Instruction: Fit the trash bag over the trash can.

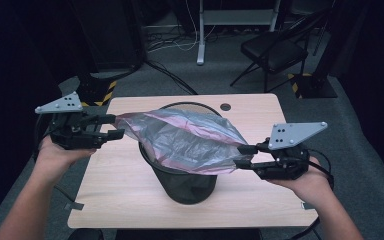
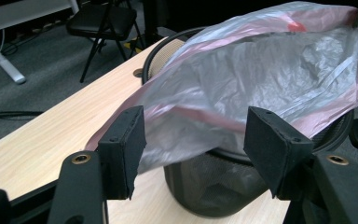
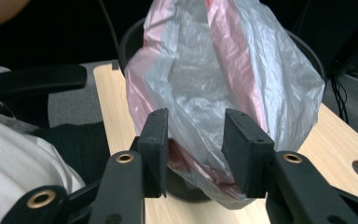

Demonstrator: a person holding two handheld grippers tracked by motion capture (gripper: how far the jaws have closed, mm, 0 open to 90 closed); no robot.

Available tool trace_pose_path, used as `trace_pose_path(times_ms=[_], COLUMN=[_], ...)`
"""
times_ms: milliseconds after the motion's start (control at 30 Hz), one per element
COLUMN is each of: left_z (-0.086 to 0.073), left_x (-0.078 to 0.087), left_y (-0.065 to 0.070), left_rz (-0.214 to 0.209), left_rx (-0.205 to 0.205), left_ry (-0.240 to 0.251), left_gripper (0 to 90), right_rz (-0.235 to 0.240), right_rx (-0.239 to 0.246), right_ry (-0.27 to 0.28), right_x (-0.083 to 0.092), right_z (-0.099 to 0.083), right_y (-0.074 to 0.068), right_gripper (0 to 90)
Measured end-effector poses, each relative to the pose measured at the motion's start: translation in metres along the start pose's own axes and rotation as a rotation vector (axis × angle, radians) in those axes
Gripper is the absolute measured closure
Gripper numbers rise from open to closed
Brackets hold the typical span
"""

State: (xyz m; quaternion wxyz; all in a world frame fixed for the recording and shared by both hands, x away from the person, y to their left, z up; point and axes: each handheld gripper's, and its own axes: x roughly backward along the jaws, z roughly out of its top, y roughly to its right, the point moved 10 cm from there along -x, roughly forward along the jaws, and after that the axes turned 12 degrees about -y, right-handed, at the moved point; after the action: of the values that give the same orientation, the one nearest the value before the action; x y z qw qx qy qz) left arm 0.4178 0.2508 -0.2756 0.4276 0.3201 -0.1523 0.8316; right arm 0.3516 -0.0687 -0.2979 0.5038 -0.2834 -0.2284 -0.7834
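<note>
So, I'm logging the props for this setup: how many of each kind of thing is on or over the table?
Mesh waste bins: 1
Plastic bin bags: 1
Handheld grippers: 2, the left gripper and the right gripper
Total: 4

Black left gripper (image 1: 111, 126) and right gripper (image 1: 245, 155) carry grey three-cornered plates

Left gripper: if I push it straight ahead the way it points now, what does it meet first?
Most likely the plastic bag: the left gripper has its open jaws either side of the bag's near edge, with the bin below it.
</note>
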Motion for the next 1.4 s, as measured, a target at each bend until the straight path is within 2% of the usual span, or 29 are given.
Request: trace_pose_path(times_ms=[167, 267, 433, 567, 667, 900, 933, 1033, 1200, 1300, 1400], left_z=[0.009, 0.013, 0.013, 0.012, 0.009, 0.0, -0.001, -0.003, -0.004, -0.004, -0.002], left_x=[-0.017, -0.027, -0.04, -0.049, -0.056, -0.075, -0.077, -0.079, -0.079, -0.077, -0.071], left_y=[0.01, 0.018, 0.021, 0.017, 0.01, -0.004, -0.006, -0.01, -0.015, -0.016, -0.016], left_rz=[-0.003, -0.025, -0.034, 0.002, 0.035, 0.048, 0.05, 0.052, 0.053, 0.055, 0.056], left_rx=[-0.038, -0.056, -0.054, -0.056, -0.045, -0.004, 0.0, 0.01, 0.019, 0.016, 0.008], left_ry=[-0.033, -0.036, -0.054, -0.079, -0.1, -0.123, -0.124, -0.114, -0.094, -0.09, -0.077], left_gripper=[35.9, 34.9, 35.2, 34.2, 31.5, 32.3, 37.0, 42.3, 62.9, 67.0, 76.0], right_rz=[0.018, 0.02, 0.043, 0.053, 0.05, 0.031, 0.023, 0.018, 0.015, 0.016, 0.015], right_rx=[0.021, 0.031, 0.056, 0.071, 0.073, 0.07, 0.069, 0.072, 0.081, 0.083, 0.096], right_ry=[0.022, 0.022, 0.017, 0.003, -0.03, -0.078, -0.082, -0.086, -0.094, -0.091, -0.091], right_x=[0.0, -0.004, -0.012, -0.021, -0.033, -0.049, -0.051, -0.052, -0.054, -0.055, -0.056], right_z=[0.008, 0.012, 0.017, 0.02, 0.018, 0.011, 0.009, 0.007, 0.003, 0.003, 0.003], right_y=[-0.007, -0.01, -0.016, -0.019, -0.018, -0.014, -0.013, -0.012, -0.012, -0.012, -0.014], right_gripper=[56.8, 53.3, 53.2, 52.2, 50.4, 50.6, 52.1, 55.0, 66.2, 69.8, 77.0])
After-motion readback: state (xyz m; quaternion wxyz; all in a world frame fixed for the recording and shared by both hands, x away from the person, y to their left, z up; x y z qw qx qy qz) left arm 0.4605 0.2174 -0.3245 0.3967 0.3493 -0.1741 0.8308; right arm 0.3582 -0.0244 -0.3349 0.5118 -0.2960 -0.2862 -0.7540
